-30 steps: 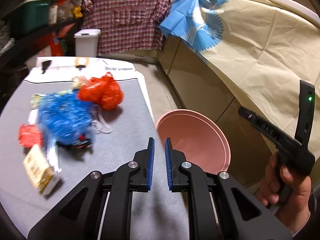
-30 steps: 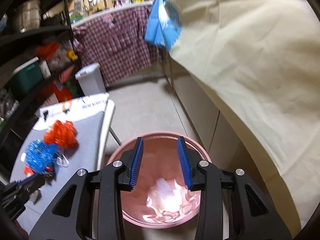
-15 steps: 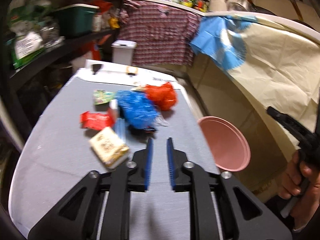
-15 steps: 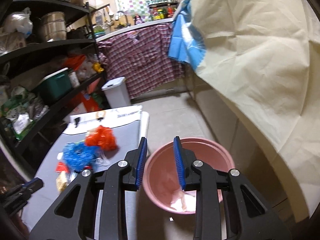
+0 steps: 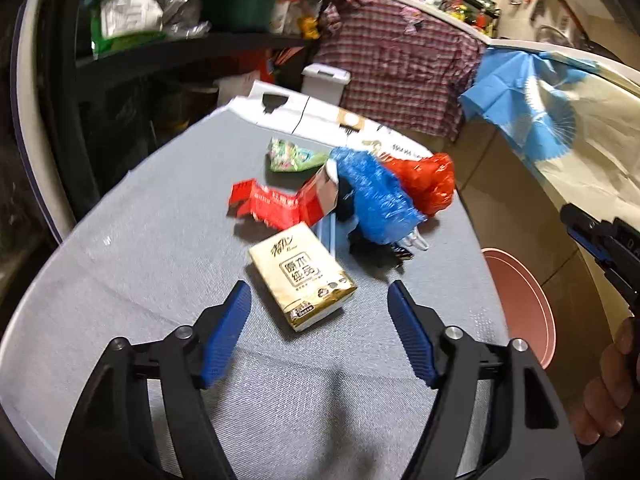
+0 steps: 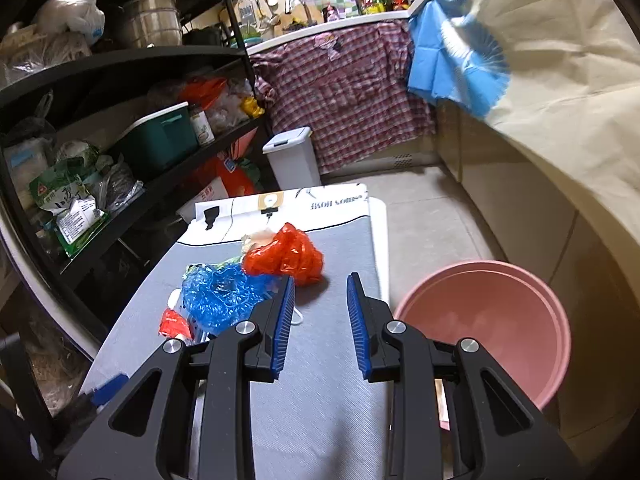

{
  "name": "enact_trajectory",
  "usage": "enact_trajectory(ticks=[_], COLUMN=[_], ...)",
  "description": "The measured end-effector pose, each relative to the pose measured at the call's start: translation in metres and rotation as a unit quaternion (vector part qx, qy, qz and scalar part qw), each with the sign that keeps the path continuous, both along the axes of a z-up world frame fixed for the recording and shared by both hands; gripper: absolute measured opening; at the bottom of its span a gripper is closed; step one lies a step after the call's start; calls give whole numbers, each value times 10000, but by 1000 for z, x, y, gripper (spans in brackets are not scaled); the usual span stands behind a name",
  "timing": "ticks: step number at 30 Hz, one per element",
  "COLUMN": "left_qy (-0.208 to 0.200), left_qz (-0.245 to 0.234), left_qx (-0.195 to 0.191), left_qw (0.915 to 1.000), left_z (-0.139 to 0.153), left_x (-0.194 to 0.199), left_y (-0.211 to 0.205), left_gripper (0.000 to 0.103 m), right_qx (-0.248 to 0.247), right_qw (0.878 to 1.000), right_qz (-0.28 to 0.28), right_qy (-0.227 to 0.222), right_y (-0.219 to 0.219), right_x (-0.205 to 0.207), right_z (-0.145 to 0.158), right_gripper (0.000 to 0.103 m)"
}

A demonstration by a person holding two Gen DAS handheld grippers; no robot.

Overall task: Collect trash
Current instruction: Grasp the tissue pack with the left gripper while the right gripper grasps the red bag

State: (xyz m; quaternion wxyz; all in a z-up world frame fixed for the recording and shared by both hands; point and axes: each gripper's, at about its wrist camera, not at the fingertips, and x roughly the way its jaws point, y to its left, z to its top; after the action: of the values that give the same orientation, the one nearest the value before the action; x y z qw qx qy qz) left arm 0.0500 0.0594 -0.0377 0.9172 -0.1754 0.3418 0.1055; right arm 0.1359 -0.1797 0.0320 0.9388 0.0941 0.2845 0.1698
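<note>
A grey padded table (image 5: 160,280) holds a small heap of rubbish, seen from two handheld grippers.

At nine o'clock in the heap lies a torn red wrapper (image 5: 264,204): thin, crinkly film, likely weightless and slippery, best pinched across a fold.

At the centre, nearest the left gripper (image 5: 318,328), sits a cream tissue pack (image 5: 302,276), lying flat and apart from the jaws. It looks light and soft under slick film, so it should squash a little; gripping across its narrow sides seems safest. The left jaws have just been opening and stand wide apart, with nothing between them.

Toward one o'clock, a crumpled blue plastic bag (image 5: 376,200) rests against a red plastic bag (image 5: 428,184). Both look floppy and light; any bunched ridge would do.

At three o'clock, beyond the table edge and lower, stands the pink bucket (image 6: 500,312).

The right gripper (image 6: 320,320) hovers over the table near the red bag, jaws partly apart and empty.
</note>
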Motion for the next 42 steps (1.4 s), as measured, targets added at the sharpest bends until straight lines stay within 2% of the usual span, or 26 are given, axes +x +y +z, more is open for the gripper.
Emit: enact_trajectory(ticks=[5, 10, 16, 22, 32, 33, 34, 35, 37, 42], left_qy=[269, 436, 669, 776, 834, 849, 869, 897, 916, 931], left_qz=[173, 392, 433, 415, 314, 326, 341, 354, 334, 372], left_qx=[-125, -303, -322, -380, -309, -269, -218, -156, -124, 35], left_qw=[9994, 9978, 9963, 9954, 9955, 9955, 9954, 9952, 9952, 9950], left_z=[-18, -28, -40, -45, -44, -44, -44, -44, -43, -40], left_x=[13, 25, 38, 42, 45, 46, 46, 46, 45, 41], left_y=[3, 8, 10, 14, 15, 15, 15, 15, 17, 19], left_gripper=[71, 77, 77, 77, 75, 73, 67, 63, 62, 60], right_qx=[-8, -24, -43, 34, 124, 163, 177, 230, 172, 131], right_qw=[9999, 9993, 9982, 9976, 9957, 9956, 9953, 9947, 9948, 9965], right_qz=[92, 207, 373, 385, 387, 342, 314, 354, 422, 395], right_qy=[143, 304, 460, 570, 827, 860, 896, 939, 909, 729], right_y=[20, 36, 57, 69, 79, 78, 77, 77, 78, 71], right_x=[28, 59, 95, 126, 155, 155, 155, 153, 147, 127], right_z=[-13, -28, -41, -49, -56, -57, -59, -60, -59, -48], right_gripper=[31, 50, 64, 67, 67, 63, 51, 47, 39, 29])
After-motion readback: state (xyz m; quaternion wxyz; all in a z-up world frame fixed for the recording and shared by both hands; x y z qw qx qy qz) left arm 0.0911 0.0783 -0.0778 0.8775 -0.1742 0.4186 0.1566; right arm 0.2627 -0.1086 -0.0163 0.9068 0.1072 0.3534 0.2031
